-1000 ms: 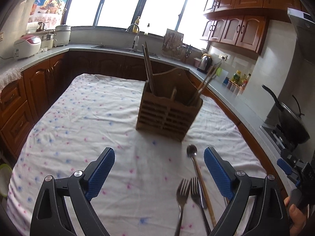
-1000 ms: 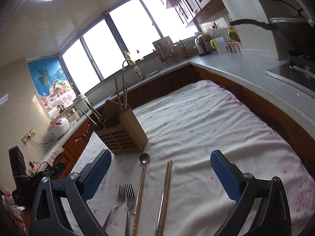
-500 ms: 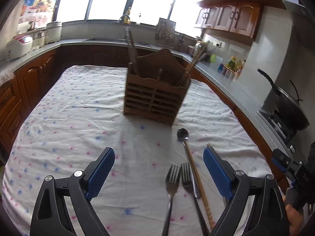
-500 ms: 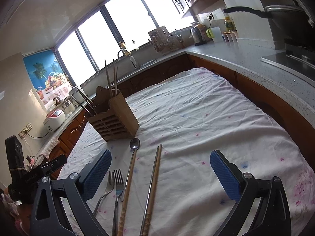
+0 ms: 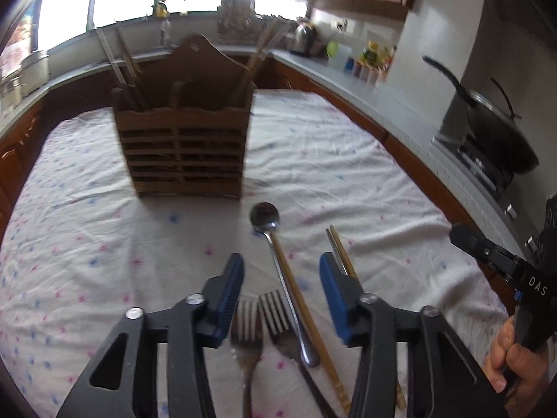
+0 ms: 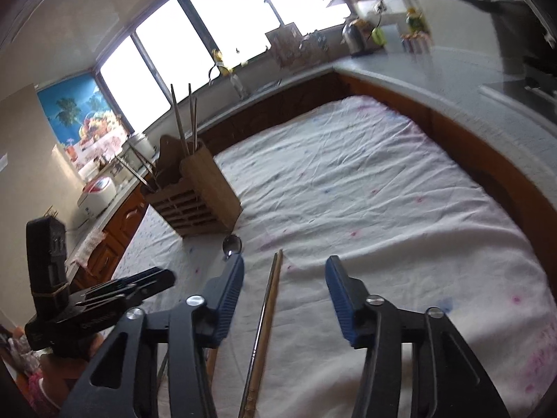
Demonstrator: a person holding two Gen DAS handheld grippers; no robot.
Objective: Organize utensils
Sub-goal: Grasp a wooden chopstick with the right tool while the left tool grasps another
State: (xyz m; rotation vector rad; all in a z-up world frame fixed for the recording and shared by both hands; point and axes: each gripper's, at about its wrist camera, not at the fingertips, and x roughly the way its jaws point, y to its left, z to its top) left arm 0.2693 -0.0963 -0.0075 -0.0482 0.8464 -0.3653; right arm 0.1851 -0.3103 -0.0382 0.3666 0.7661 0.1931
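Observation:
A wooden utensil holder stands on the table with chopsticks sticking out of it; the right wrist view shows the holder too. In front of it lie a spoon, two forks and a pair of chopsticks. My left gripper hovers over the spoon handle and fork heads, its jaws closing, pads touching nothing. My right gripper hangs over the chopsticks, jaws also closing, pads clear of them. The spoon bowl peeks out by its left finger.
A white dotted tablecloth covers the table. Counters wrap around it, with a wok on the stove at right and a rice cooker at left. A hand holds the right gripper at the left view's edge.
Both grippers' jaws have narrowed from wide open. The left one has swung over the spoon and forks, closer to the holder. The right one has dipped toward the chopsticks.

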